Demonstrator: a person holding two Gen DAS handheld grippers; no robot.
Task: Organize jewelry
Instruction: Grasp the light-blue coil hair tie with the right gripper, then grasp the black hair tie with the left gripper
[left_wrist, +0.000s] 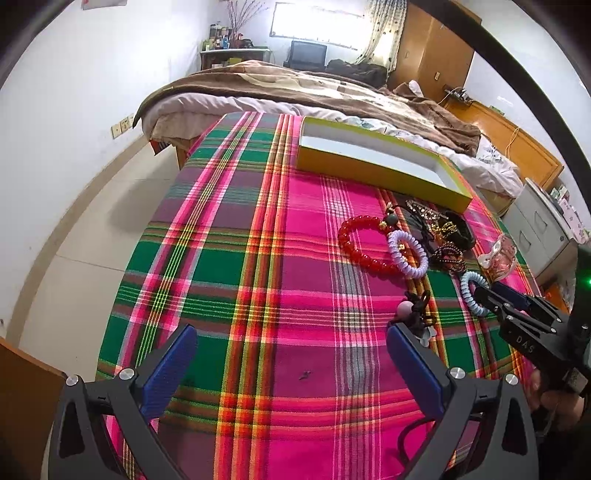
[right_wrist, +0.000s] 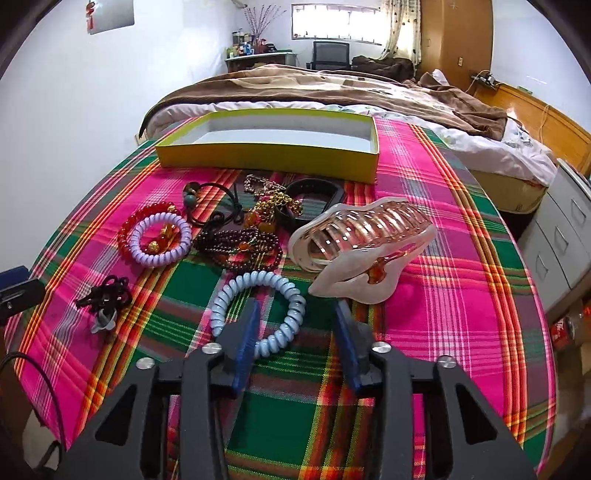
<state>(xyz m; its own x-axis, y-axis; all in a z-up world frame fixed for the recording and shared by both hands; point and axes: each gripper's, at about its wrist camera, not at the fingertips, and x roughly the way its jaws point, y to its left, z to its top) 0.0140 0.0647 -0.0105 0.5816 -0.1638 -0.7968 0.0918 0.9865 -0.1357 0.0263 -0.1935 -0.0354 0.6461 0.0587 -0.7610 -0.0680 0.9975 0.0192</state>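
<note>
A pile of jewelry lies on the plaid cloth in front of an empty yellow box. It holds a red bead bracelet, a lilac coil tie, dark bead strands, a black band and a pink claw clip. My right gripper is open, its jaws astride the near right side of a light-blue coil tie. It also shows in the left wrist view. My left gripper is wide open and empty over bare cloth, a black tie with a pink bead by its right finger.
A bed with a brown blanket lies right behind the table. Grey drawers stand to the right, a red can below them. The cloth's left half holds no objects.
</note>
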